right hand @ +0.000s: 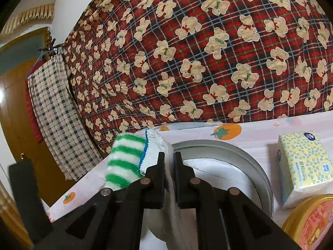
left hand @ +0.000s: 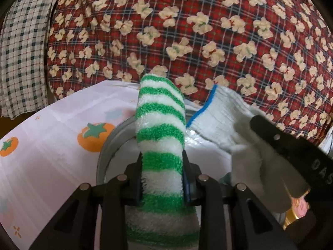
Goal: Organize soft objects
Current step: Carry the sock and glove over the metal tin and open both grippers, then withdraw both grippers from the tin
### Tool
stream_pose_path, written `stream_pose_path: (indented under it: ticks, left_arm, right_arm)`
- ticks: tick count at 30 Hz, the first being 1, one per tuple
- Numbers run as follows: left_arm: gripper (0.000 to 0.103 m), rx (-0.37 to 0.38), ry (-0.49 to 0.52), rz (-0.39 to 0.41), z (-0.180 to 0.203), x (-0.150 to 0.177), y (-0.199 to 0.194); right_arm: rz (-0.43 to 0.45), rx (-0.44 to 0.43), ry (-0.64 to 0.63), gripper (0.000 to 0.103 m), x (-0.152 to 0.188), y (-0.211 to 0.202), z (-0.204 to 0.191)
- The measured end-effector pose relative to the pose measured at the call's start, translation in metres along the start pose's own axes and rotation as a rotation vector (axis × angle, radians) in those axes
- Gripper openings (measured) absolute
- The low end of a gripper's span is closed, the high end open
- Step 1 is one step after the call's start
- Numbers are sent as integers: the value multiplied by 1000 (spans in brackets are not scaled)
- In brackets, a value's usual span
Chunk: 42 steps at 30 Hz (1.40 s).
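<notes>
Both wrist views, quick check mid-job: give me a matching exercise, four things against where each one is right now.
Things:
1. striped sock
2. white glove
3. tissue pack
4. round tin

Places:
A. on the tablecloth, right of the tin
B. clamped in the left gripper
C. on the tablecloth, below both grippers
D. clamped in the right gripper

Pairs: 1-B, 2-D, 3-A, 4-C

Left claw point(left hand: 163, 179): black linkage arms, silver round rivets, blue pads. Right claw point(right hand: 169, 179): same build.
</notes>
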<state>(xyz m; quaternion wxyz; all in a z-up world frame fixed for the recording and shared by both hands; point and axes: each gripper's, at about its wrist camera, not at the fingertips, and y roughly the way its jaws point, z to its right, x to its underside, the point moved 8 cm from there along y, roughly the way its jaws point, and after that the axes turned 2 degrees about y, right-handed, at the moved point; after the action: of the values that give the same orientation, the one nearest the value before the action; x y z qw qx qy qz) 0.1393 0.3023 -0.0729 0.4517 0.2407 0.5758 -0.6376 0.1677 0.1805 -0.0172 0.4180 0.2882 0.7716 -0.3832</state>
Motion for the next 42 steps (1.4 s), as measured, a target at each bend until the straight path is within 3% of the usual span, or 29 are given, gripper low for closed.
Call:
stream_pose_path:
  ticks: [3,5,7,8,9,10,14,21,26,34,42]
  left_arm:
    - [33,-26,-3,9,-3,1,-1]
    - [39,-21,-20,34,-4,0,-6]
    - [73,-51,-23,67,-6,-2,-13]
    - [81,-84,-29,97,-9,-4,-19]
    - [96,-103,-37,135,-10,-6,-27]
    - [103,-110,-42,152,-12,-7,-30]
    - [102,-127,-70,179,-19,-9,-36]
    - [103,-181,-142,272,-36,-11,-57]
    - [102,-194,-183,316,-45,-10,-68]
    - [102,-215,-170,352,-39,-6,-83]
    - [102,-233,-137,380,-24,-1,-97]
  right_arm:
    - [0,5,-13,11,-1,2,-1]
    - [4,14,-9,24,0,3,0]
    - [-8,10,-4,63,0,5,0]
    - [-11,6,4,71,1,5,1]
    - [-1,4,16,80,0,2,2]
    - [28,4,28,82,-2,-4,3]
    - [161,45,5,83,-8,-27,3]
    - [178,87,-11,83,-4,-37,3]
    - [257,153,-53,89,-6,-56,3]
    - [318,202,-91,89,-5,-77,7]
    - [312,274,-152,89,-1,-89,19]
